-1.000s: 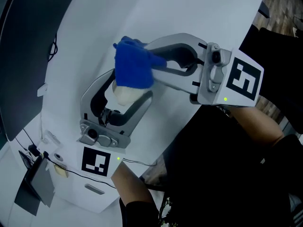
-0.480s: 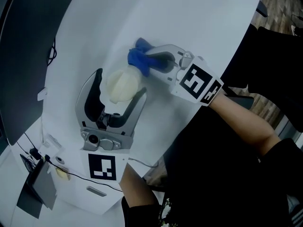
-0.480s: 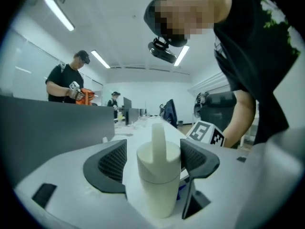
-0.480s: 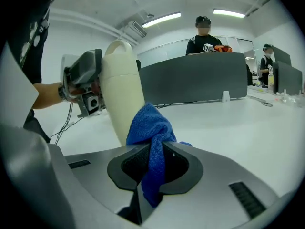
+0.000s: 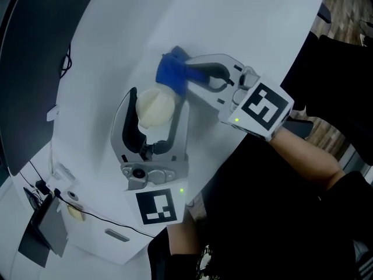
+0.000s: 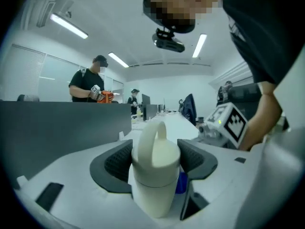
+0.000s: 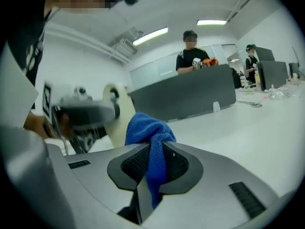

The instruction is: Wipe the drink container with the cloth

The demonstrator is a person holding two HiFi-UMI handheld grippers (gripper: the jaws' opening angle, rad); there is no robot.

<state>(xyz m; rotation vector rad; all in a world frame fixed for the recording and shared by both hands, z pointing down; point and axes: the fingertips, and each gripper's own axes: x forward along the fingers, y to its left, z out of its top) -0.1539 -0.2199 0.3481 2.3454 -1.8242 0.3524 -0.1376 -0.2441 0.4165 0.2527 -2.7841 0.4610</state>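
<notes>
The left gripper (image 5: 156, 98) has a cream drink container (image 5: 154, 108) between its jaws, the dark pads pressed against its two sides just below the rounded cap. In the left gripper view the container (image 6: 155, 175) stands upright in the middle of the gripper (image 6: 155, 156), its loop handle rising above the pads. The right gripper (image 5: 185, 74) is clamped on a blue cloth (image 5: 171, 73). Its jaws are pressed together on a fold of it, and the rest bunches out past the tips. In the right gripper view the cloth (image 7: 147, 130) stands up from between the pads of the gripper (image 7: 151, 161) and a strip of it hangs down between them. From the head view the bunched cloth sits just beyond the left gripper's tips, right beside the top of the container. Whether it touches cannot be told. A bit of blue shows behind the container in the left gripper view. Both grippers are over the white counter (image 5: 233, 28).
</notes>
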